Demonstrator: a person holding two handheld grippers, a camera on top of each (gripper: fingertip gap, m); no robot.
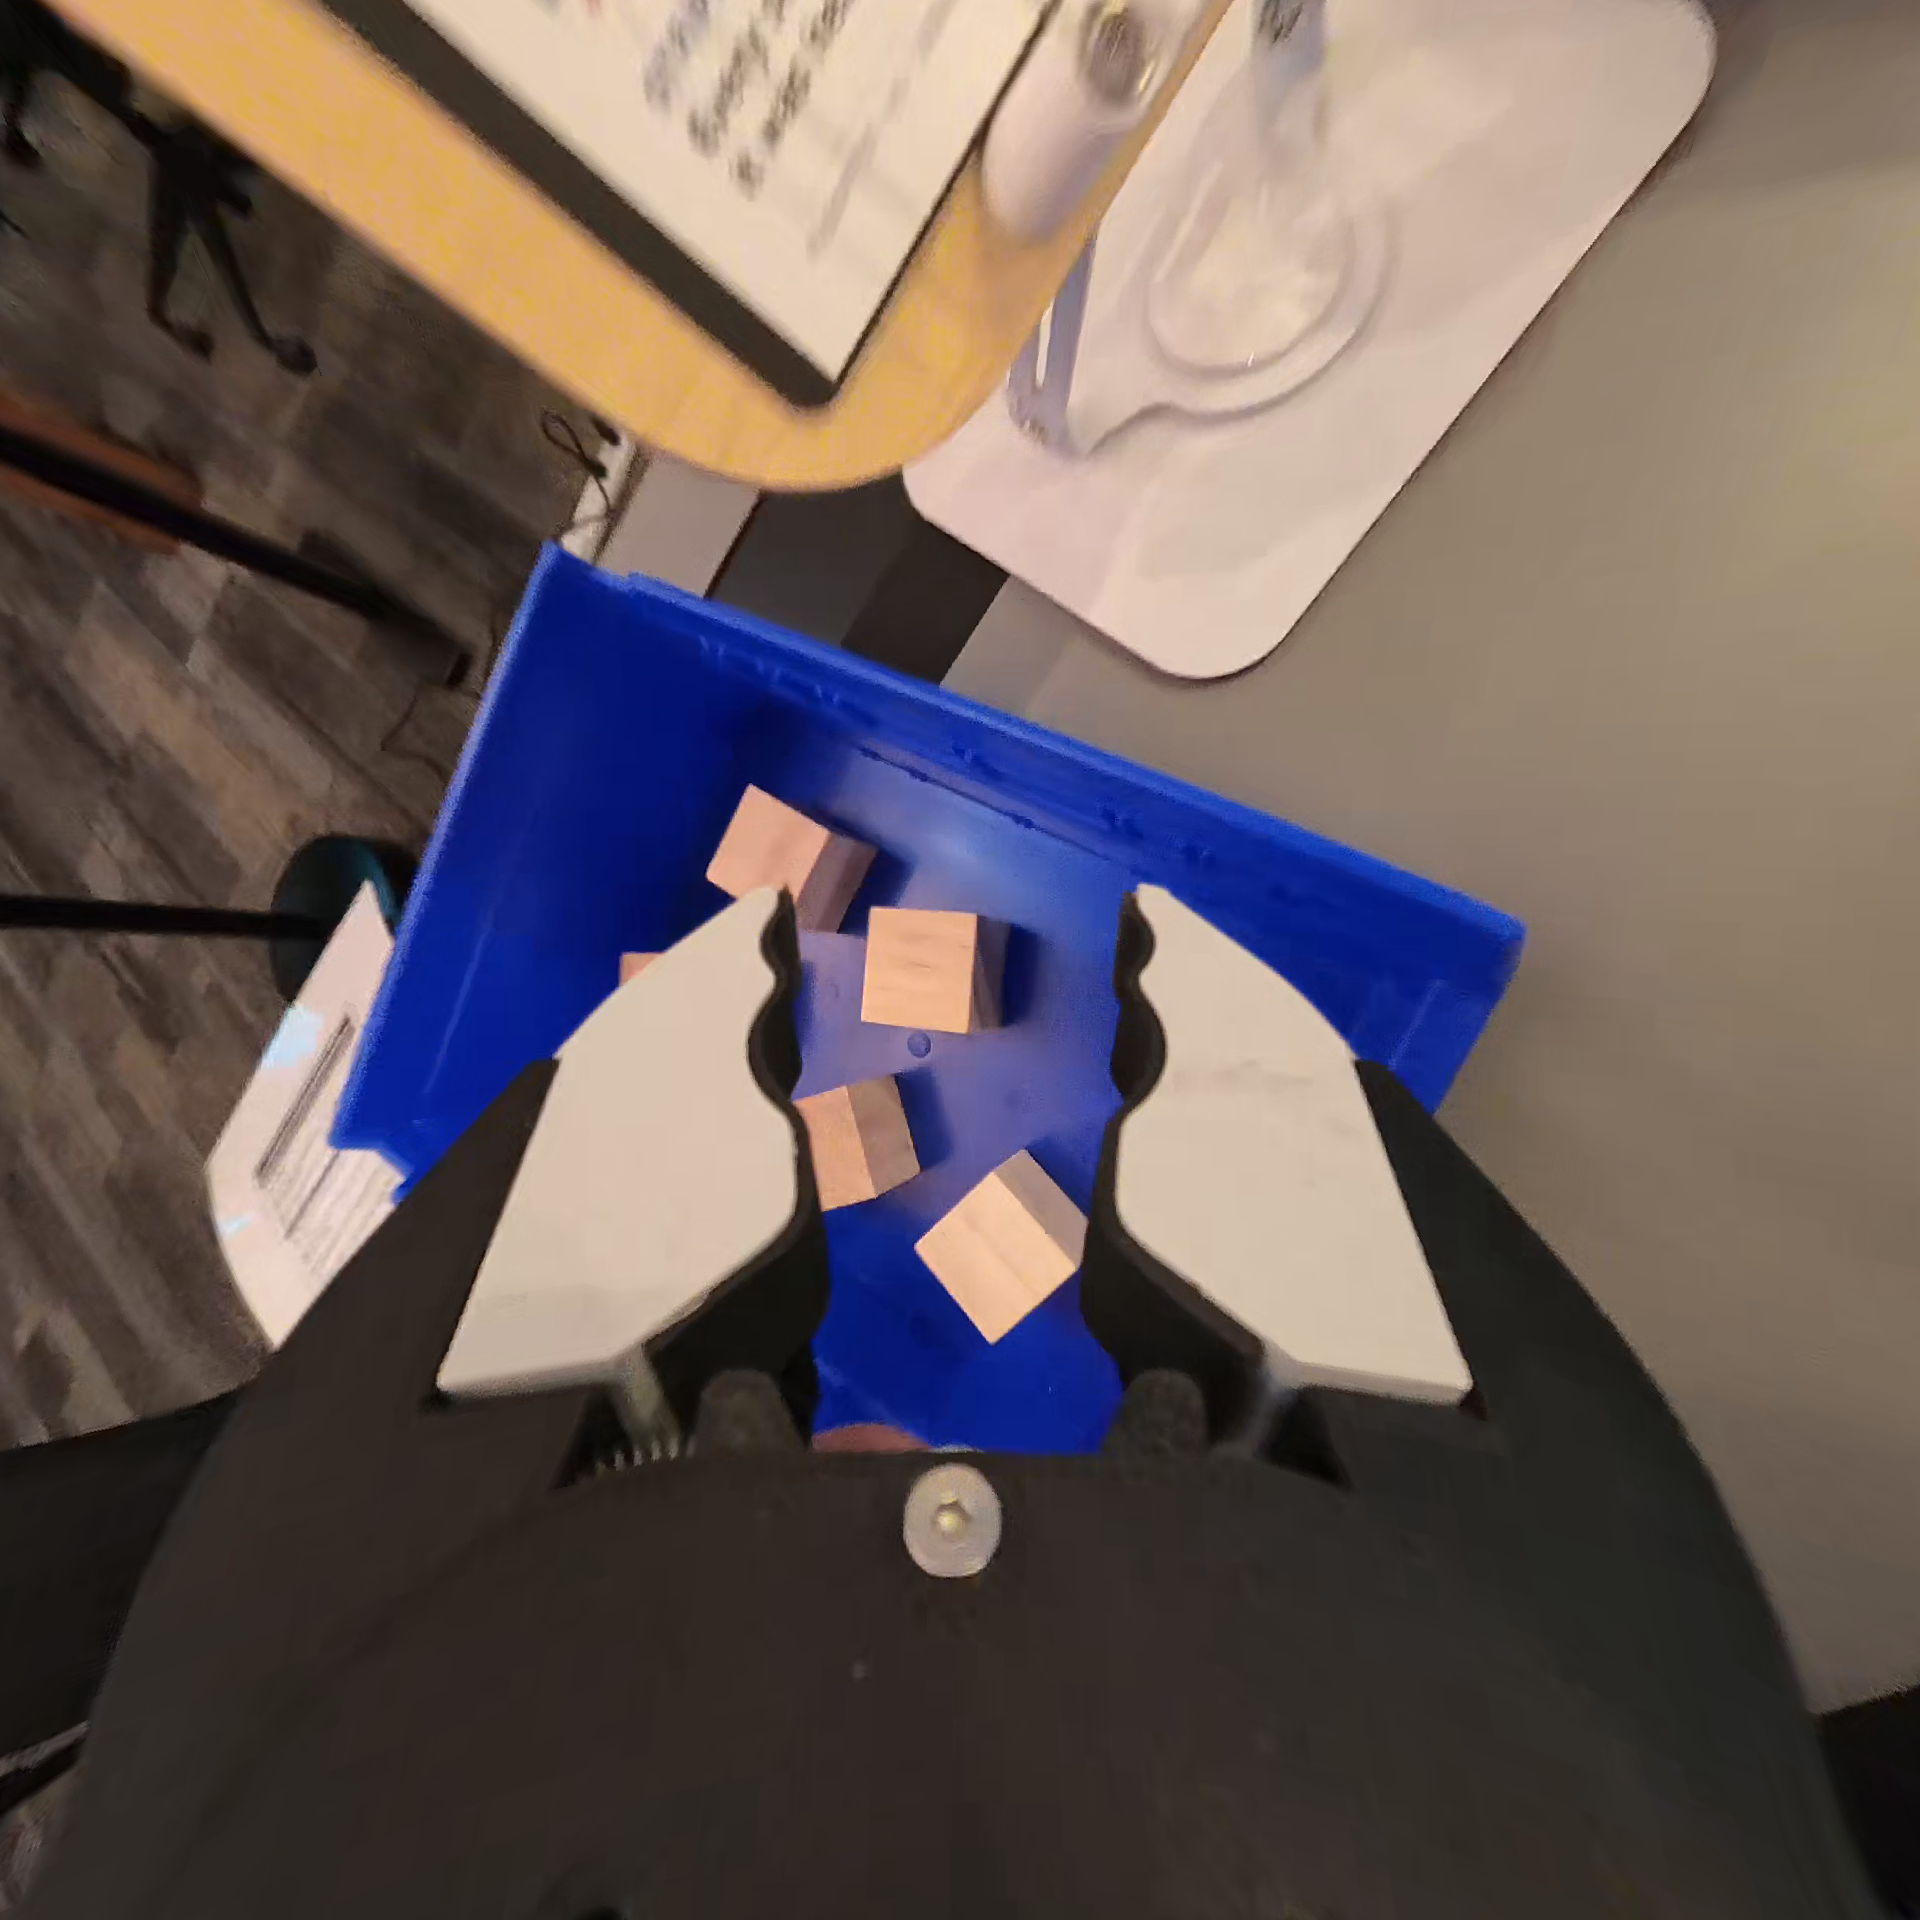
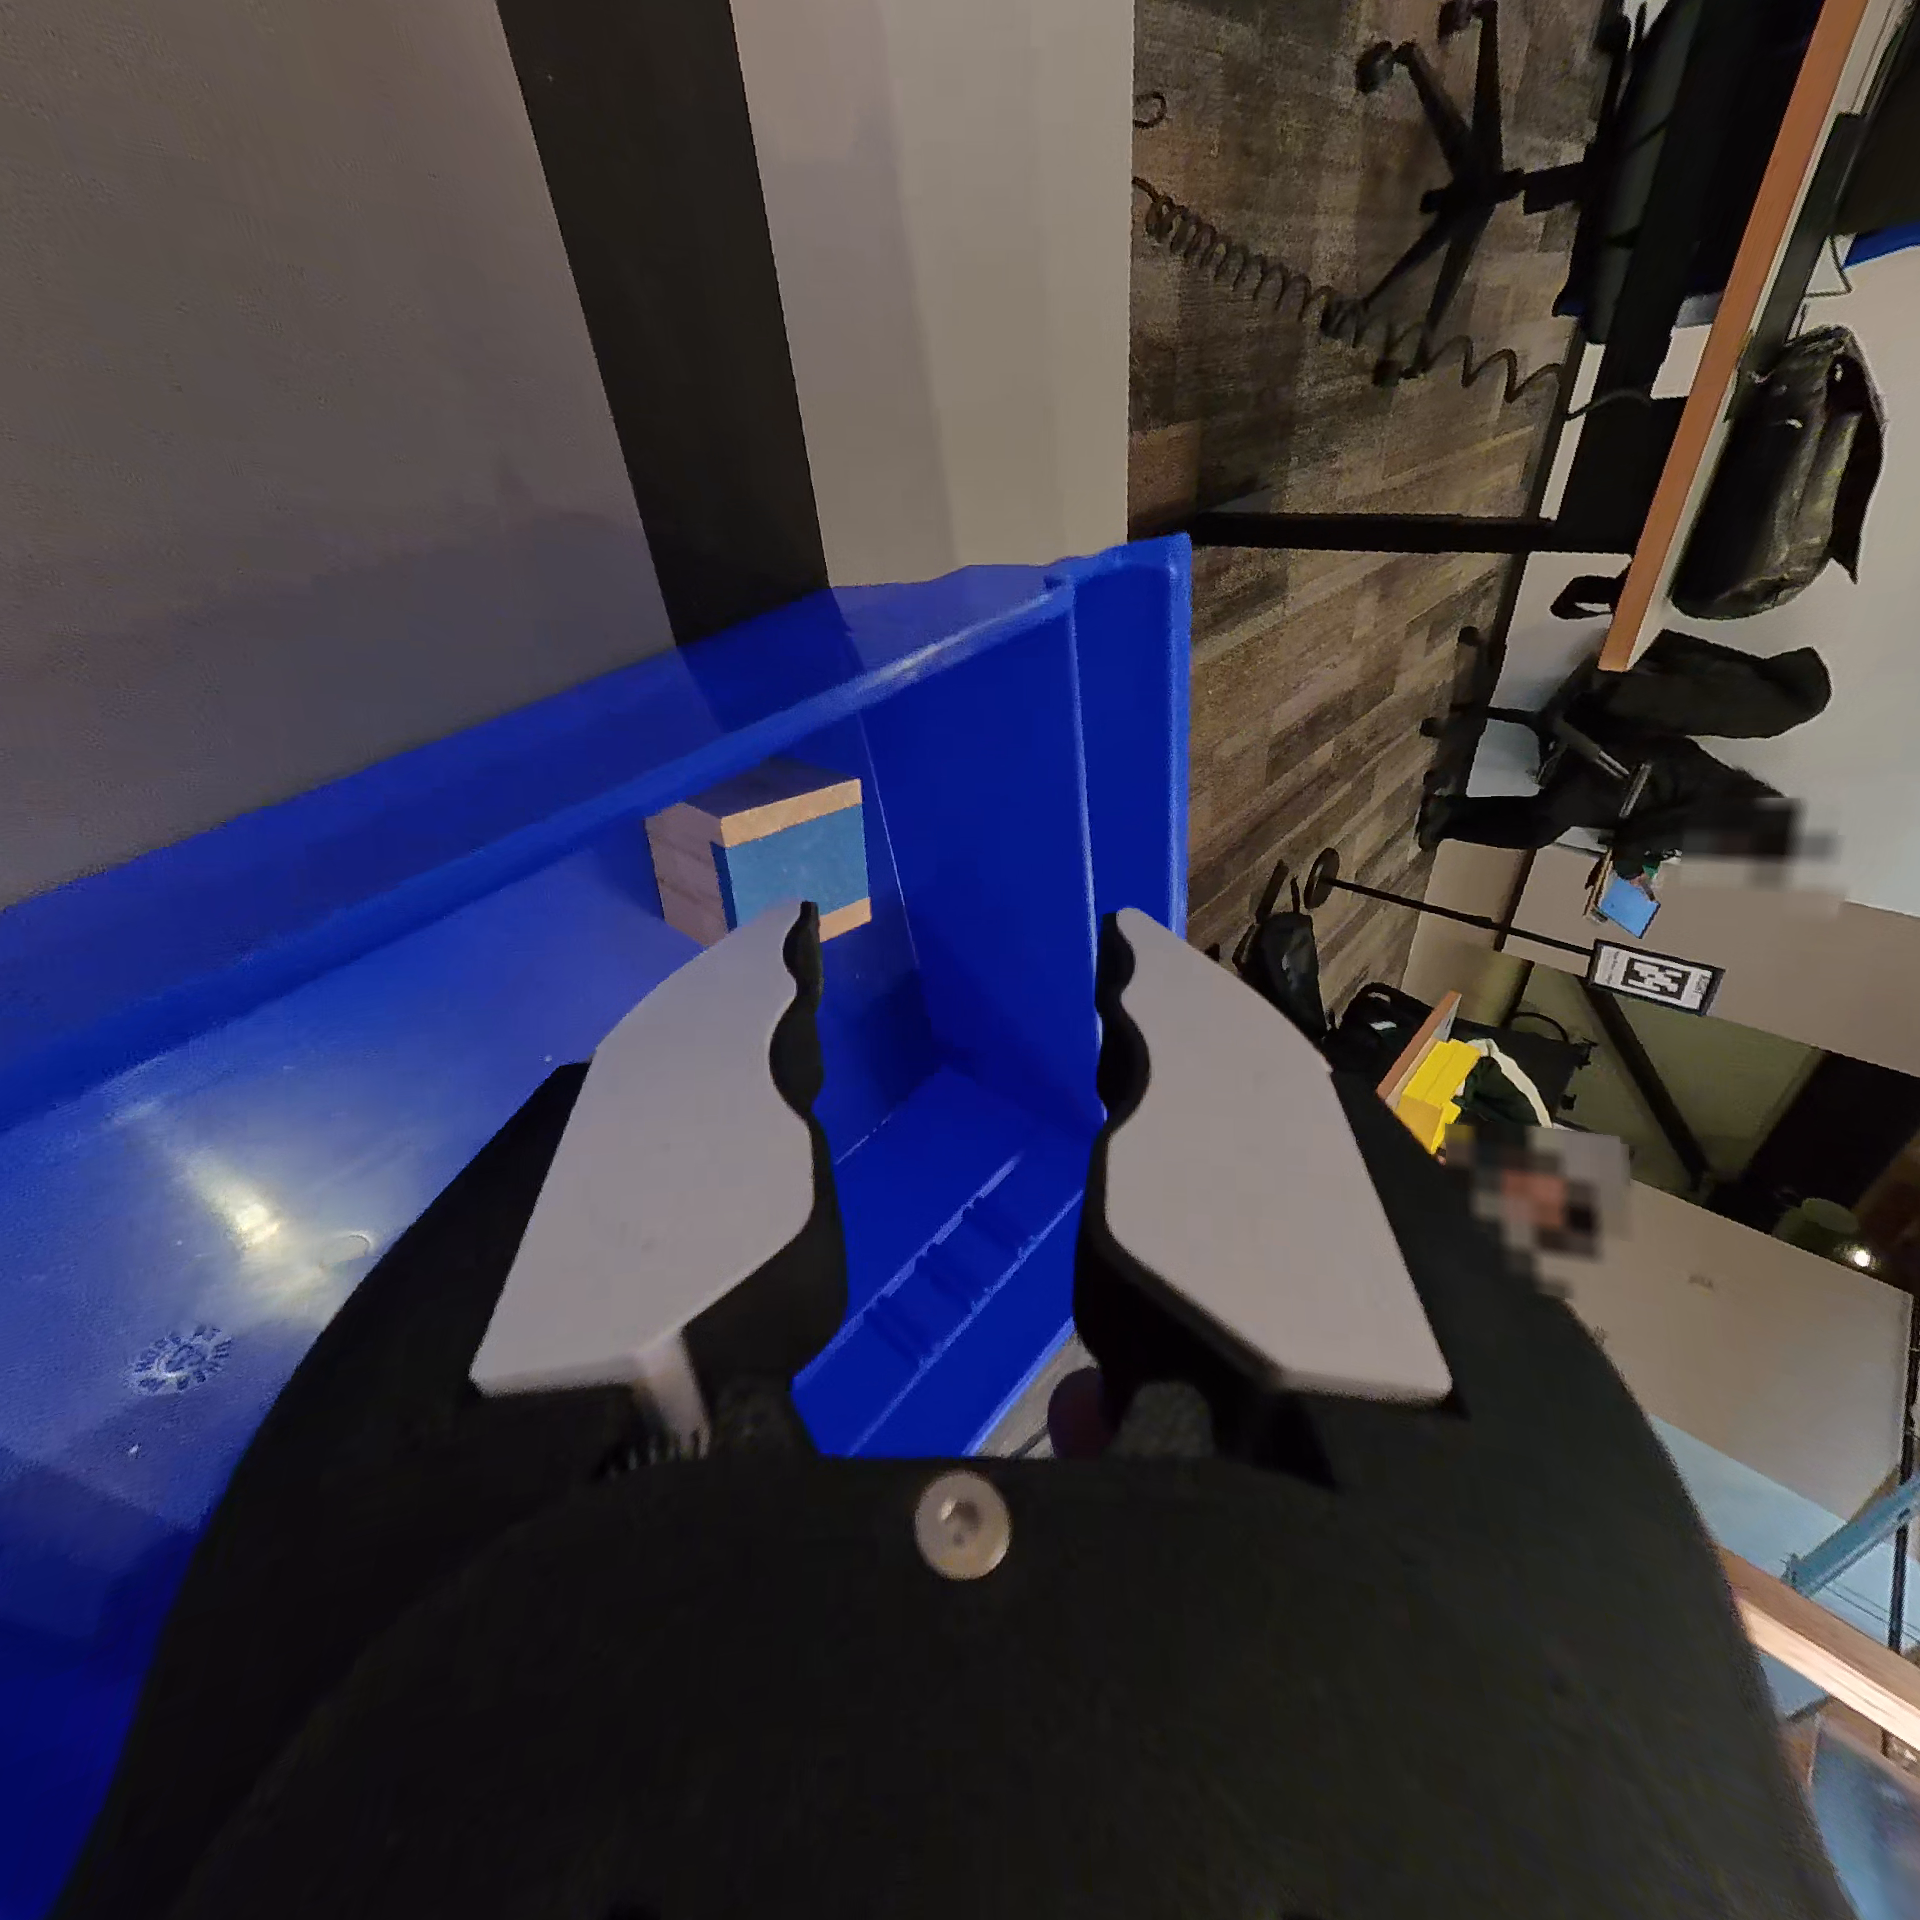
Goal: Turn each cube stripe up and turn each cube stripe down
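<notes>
Overhead, left gripper (image 1: 951, 904) wide open, empty, poised above cubes (image 1: 920, 982) loose in bin (image 1: 540, 831), likely choosing one; blurred, no stripes visible. Right gripper (image 2: 961, 925) open, empty, near stripe-sideways cube (image 2: 764, 847) against wall.

A grey worktop (image 1: 1558, 831) carries a white mat (image 1: 1299, 499) with a clear glass vessel (image 1: 1257, 281) resting on it, its outline blurred. A tan-edged board (image 1: 436, 208) bearing a white printed sheet (image 1: 779, 135) juts over the scene. Beyond, wood-patterned flooring (image 2: 1299, 727) holds a black swivel-chair base (image 2: 1455, 197) and a coiled black cable (image 2: 1247, 270), while a dark backpack (image 2: 1787, 478) hangs beside a neighbouring desk.
</notes>
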